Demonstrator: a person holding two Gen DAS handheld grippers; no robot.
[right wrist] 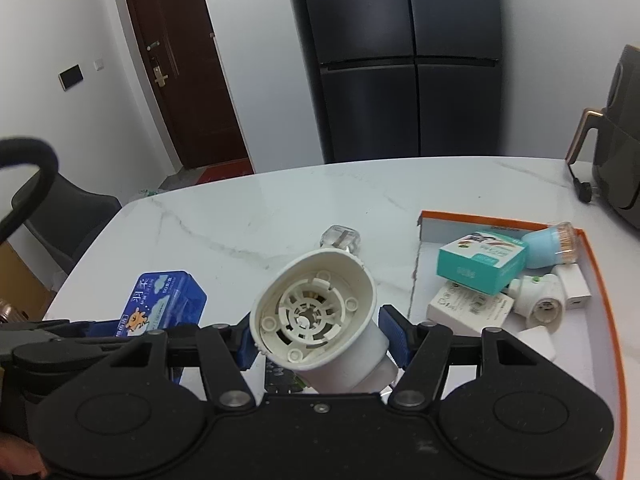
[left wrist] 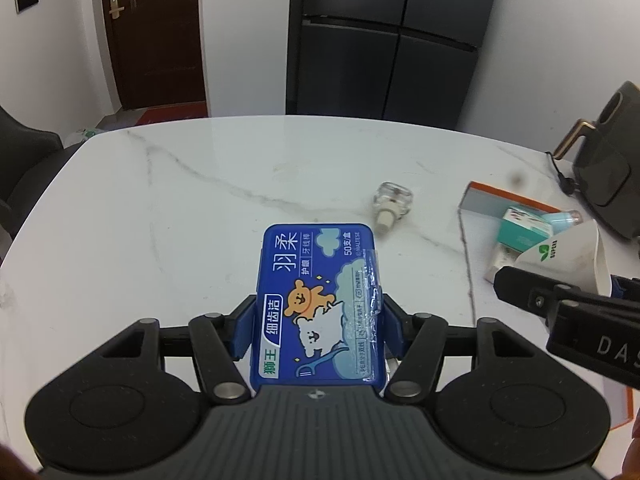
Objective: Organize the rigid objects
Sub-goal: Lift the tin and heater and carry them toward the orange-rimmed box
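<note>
Surface: white marble table [left wrist: 168,200]
Left gripper [left wrist: 318,320]: clamped on blue floss box [left wrist: 316,304]
Right gripper [right wrist: 320,340]: clamped on white plastic housing [right wrist: 320,316]

- Both views are evenly lit by soft, cool indoor light; its source is out of view.
- The white marble table [left wrist: 160,200] carries a faint sheen beyond its middle and only weak, soft-edged shadows.
- The dark refrigerator [right wrist: 404,60] shows dull vertical reflections.
- Fisheye distortion bends the table edge and the brown door [right wrist: 180,80], and black vignetting fills the corners.
- The centre is sharp: print on the blue box [left wrist: 316,304] reads clearly. Gripper parts nearest the lens look slightly soft.
</note>
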